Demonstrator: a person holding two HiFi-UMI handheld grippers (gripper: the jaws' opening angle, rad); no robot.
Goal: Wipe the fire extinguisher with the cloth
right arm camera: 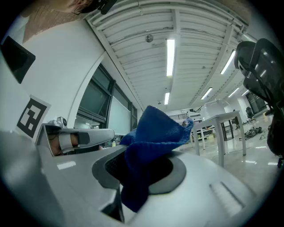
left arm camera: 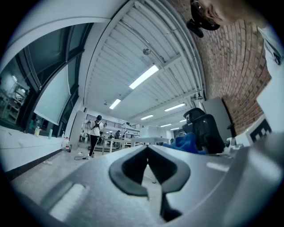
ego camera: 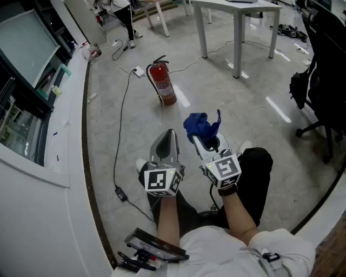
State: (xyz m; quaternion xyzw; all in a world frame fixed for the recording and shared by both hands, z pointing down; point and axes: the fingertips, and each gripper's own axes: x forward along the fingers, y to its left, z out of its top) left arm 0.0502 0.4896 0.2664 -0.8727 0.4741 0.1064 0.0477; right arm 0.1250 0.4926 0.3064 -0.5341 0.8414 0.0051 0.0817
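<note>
- The fire extinguisher (ego camera: 162,82) stands upright on the grey floor (ego camera: 216,86). It has a red body, with a black handle and hose at the top.
- It is ahead of both grippers and well apart from them. Neither gripper touches it.
- The right gripper (ego camera: 203,138) has its jaws closed on the cloth (ego camera: 201,125). In the right gripper view the jaws (right arm camera: 143,172) clamp a lower fold, and the rest of the blue cloth (right arm camera: 155,135) bunches up and out past the tips.
- The left gripper (ego camera: 170,135) has its jaws brought together with nothing between them. In the left gripper view the tips (left arm camera: 147,150) meet, and only the shaped opening behind them shows a gap.
- The two grippers are side by side, near each other but not touching. Both point forward toward the extinguisher, and each carries its marker cube (ego camera: 161,182) at the rear.
- From the left gripper view, the cloth (left arm camera: 184,144) shows as a blue mass just to the right of the left jaws.
- A white power strip (ego camera: 139,71) lies on the floor near the extinguisher, on its left. A dark cable (ego camera: 120,130) runs from it along the floor toward the person.
- A white table (ego camera: 238,11) stands beyond the extinguisher.
- A black office chair (ego camera: 324,81) stands at the right edge of the head view.
- A second person (ego camera: 123,13) stands at the far end of the room.
- A white ledge (ego camera: 48,157) runs along the left side under the windows.
</note>
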